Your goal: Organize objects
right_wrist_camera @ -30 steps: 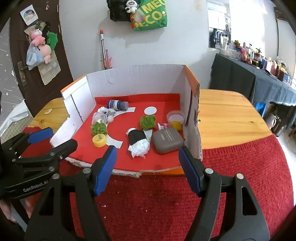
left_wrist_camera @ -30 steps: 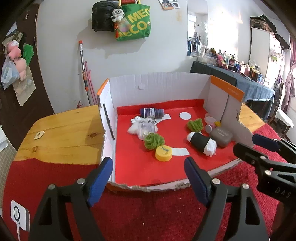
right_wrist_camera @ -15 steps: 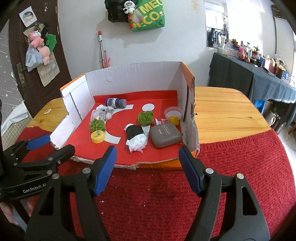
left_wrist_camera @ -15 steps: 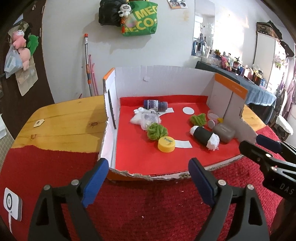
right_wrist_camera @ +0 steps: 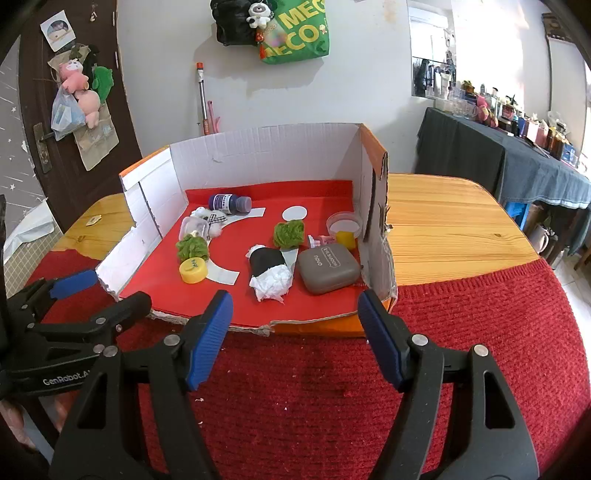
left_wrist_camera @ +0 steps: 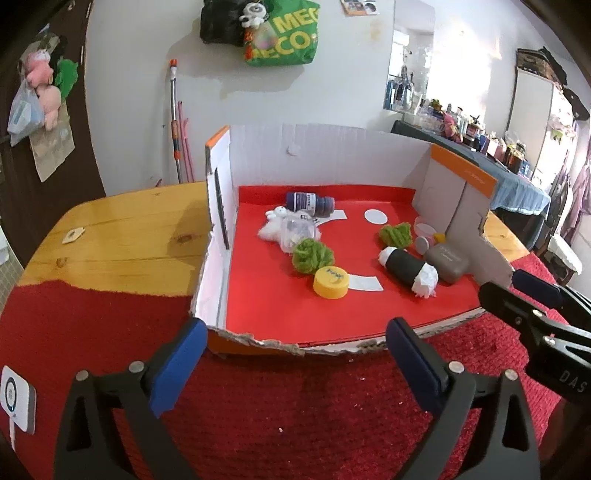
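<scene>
Left wrist view: looks forward and down along its own fingers (left_wrist_camera: 173,365), from the near left of the open-fronted box (left_wrist_camera: 332,151), close to its torn front edge. Right wrist view: same downward tilt, set at the near right of the box (right_wrist_camera: 266,155), fingers (right_wrist_camera: 208,338) in the foreground. Shared: box interior, red mat (left_wrist_camera: 258,406) (right_wrist_camera: 480,314), wooden table (left_wrist_camera: 122,229) (right_wrist_camera: 443,218), back wall with green bag (left_wrist_camera: 284,35) (right_wrist_camera: 295,31). Each view catches the other gripper at its edge.
</scene>
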The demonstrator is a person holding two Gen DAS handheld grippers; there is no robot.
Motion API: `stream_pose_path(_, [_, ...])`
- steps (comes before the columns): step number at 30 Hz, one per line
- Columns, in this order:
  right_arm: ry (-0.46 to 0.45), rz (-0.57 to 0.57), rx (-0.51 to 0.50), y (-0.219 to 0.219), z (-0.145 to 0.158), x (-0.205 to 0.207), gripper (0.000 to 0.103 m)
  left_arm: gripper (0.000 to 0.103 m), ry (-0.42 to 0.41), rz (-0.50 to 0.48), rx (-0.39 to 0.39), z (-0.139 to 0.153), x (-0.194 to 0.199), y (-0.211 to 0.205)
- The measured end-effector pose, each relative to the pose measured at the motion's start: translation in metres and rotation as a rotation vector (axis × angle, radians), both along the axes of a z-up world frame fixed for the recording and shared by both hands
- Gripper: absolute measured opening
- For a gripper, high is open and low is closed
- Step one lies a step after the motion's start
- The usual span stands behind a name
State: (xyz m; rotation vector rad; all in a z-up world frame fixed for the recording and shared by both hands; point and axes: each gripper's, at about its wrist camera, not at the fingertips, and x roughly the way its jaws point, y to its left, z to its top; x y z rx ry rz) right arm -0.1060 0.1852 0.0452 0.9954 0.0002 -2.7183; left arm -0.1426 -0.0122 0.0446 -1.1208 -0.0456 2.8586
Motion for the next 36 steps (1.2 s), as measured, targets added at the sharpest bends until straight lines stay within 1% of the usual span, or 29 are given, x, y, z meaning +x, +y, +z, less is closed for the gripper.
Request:
stream_pose_path(7, [0.001,0.001,0.001,0.0,0.0,0.0,0.071,0.1,-0.014,0.013,0.008,-0.004,-0.002,-0.005])
stream_pose_path(10, [-0.005,0.002,0.005,0.0,-0.002,0.0,0.08,0.101,-0.006,0.01,0.007,-0.003,-0.002,-0.005])
stream_pose_path(12, [-0.039,0.001,-0.01,0.001,-0.009,-0.004,0.083,0.103,0.005,0.007,0.003,-0.002,-0.001,-0.005])
stream_pose_path(14, [-0.046,0.002,-0.029,0.004,-0.012,-0.004,0.083,0.103,0.012,0.006,-0.001,-0.001,0.0,-0.005])
stream_pose_path(21, [-0.01,0.004,0.003,-0.001,-0.004,0.001,0.083,0.103,0.003,0.006,0.001,-0.001,-0.001,-0.007])
stream_pose_path(29, [-0.009,0.004,-0.003,0.001,-0.003,0.003,0.083,0.103,0.003,0.003,-0.004,-0.001,0.001,-0.005])
stream_pose_path(36, [-0.001,0.004,-0.001,0.005,-0.001,0.012,0.083,0.103,0.006,0.004,-0.006,0.0,0.013,-0.004])
